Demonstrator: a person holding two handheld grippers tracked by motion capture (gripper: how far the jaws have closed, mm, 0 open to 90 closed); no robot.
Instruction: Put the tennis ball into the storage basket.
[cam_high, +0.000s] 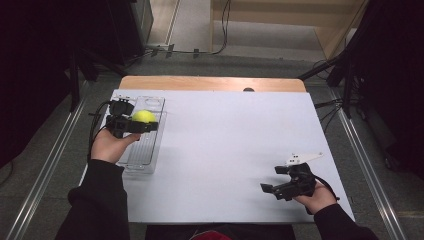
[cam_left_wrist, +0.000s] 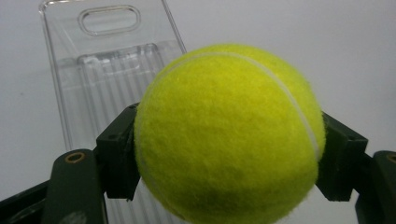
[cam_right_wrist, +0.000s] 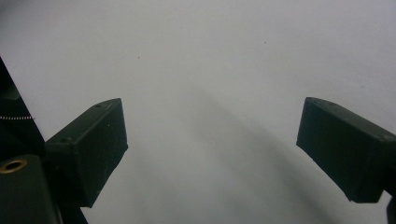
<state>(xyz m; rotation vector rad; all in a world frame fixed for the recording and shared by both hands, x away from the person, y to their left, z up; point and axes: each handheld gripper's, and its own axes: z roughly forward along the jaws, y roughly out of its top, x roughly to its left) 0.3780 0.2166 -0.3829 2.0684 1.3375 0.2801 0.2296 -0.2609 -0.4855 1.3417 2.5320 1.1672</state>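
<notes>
the left gripper (cam_high: 134, 123) is clenched on a fuzzy yellow-green tennis ball (cam_high: 143, 116); in the left gripper view the two black jaws press against the ball (cam_left_wrist: 229, 133) from either side, with a white seam curving over its top and down its right flank. the ball sits between the jaw tips, held up off the surface, and the person's left hand (cam_high: 111, 143) wraps the gripper body from below, a black cable looping out behind it. directly under and beyond these jaws lies a clear plastic ribbed tray with a slot handle at its far end (cam_high: 145, 145); in the left gripper view the tray (cam_left_wrist: 100, 70) stretches away behind the ball, its ridged floor bare. the tray rests at the left edge of the white table top (cam_high: 225, 150), whose wooden rim shows along the far side.

well apart, at the near right of the table, the right gripper (cam_high: 277, 188) is released: in the right gripper view its black jaws stand wide with bare white surface between them (cam_right_wrist: 212, 140). the right hand (cam_high: 315, 197) holds it low over the table, and a grey three-cornered plate sits on top of it. both sleeves are black.
</notes>
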